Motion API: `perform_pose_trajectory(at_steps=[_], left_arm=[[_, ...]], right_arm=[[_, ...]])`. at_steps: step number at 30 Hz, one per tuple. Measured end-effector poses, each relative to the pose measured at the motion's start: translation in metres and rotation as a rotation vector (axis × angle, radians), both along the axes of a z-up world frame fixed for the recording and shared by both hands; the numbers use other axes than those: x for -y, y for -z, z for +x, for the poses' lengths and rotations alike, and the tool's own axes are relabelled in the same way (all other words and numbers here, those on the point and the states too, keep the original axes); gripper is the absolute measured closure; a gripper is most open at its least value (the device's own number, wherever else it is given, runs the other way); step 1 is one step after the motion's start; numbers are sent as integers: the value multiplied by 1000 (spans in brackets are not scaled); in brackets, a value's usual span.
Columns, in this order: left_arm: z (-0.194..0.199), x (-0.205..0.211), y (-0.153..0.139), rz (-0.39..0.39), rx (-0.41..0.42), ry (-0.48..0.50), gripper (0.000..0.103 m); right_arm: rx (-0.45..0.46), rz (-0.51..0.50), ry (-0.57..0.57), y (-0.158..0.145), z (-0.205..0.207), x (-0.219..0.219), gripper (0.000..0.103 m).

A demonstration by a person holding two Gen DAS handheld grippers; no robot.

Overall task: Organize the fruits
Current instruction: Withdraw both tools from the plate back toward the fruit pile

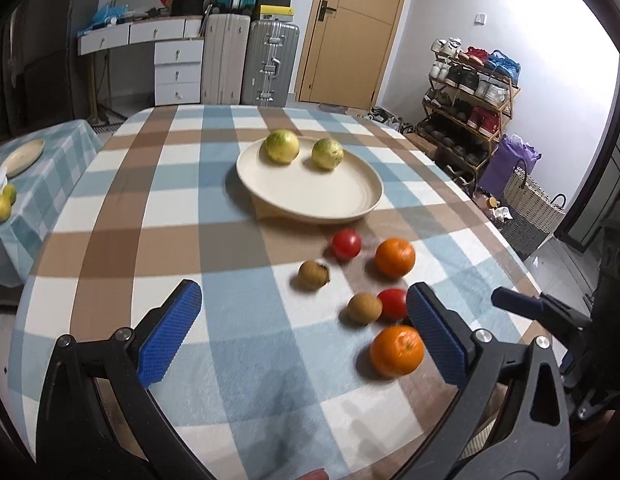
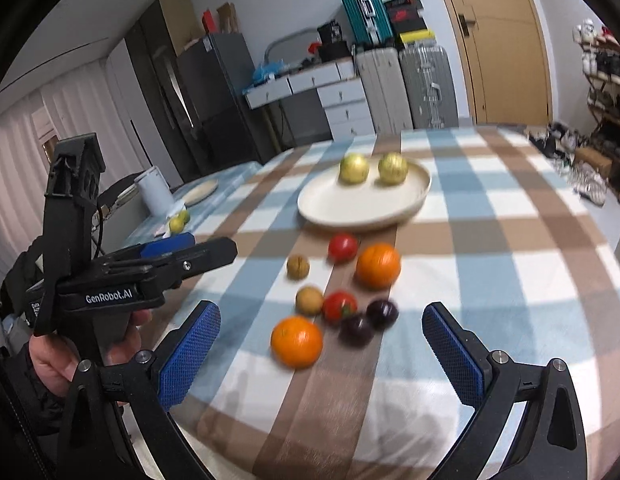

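Observation:
A cream plate (image 1: 310,196) (image 2: 362,208) holds two yellow-green fruits (image 1: 281,146) (image 2: 354,169) at its far side. Loose on the checked tablecloth in front of it lie two oranges (image 1: 394,257) (image 2: 297,341), two tomatoes (image 1: 346,243) (image 2: 340,306), two brown kiwis (image 1: 313,275) (image 2: 309,300), and two dark plums (image 2: 370,320) that show only in the right wrist view. My left gripper (image 1: 303,288) hovers open and empty, just left of the cluster. My right gripper (image 2: 322,309) is open too, empty, its fingers spread on either side of the cluster from the near side.
A side table (image 1: 57,152) at the left carries a second plate (image 1: 23,157) and yellow-green fruits (image 1: 3,204). Suitcases (image 1: 249,64), drawers, a door, a shoe rack (image 1: 466,96) and a woven basket (image 1: 530,208) stand beyond the table. A hand (image 2: 53,360) holds the left gripper.

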State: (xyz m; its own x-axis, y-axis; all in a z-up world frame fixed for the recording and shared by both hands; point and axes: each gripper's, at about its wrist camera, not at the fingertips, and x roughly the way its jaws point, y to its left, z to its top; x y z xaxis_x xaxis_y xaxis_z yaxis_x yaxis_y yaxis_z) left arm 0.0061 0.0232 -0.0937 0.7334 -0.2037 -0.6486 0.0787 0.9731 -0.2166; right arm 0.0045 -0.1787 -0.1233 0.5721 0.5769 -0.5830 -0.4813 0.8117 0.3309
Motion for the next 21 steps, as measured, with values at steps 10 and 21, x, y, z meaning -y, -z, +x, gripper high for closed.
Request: perform_pose_trajectory(at_steps=[10, 21], left_arm=[[4, -24, 20, -27, -45, -40, 1], [11, -33, 29, -36, -61, -57, 1]], right_arm=[[-110, 28, -56, 31, 2, -23, 0], [-147, 23, -87, 42, 13, -37, 11]])
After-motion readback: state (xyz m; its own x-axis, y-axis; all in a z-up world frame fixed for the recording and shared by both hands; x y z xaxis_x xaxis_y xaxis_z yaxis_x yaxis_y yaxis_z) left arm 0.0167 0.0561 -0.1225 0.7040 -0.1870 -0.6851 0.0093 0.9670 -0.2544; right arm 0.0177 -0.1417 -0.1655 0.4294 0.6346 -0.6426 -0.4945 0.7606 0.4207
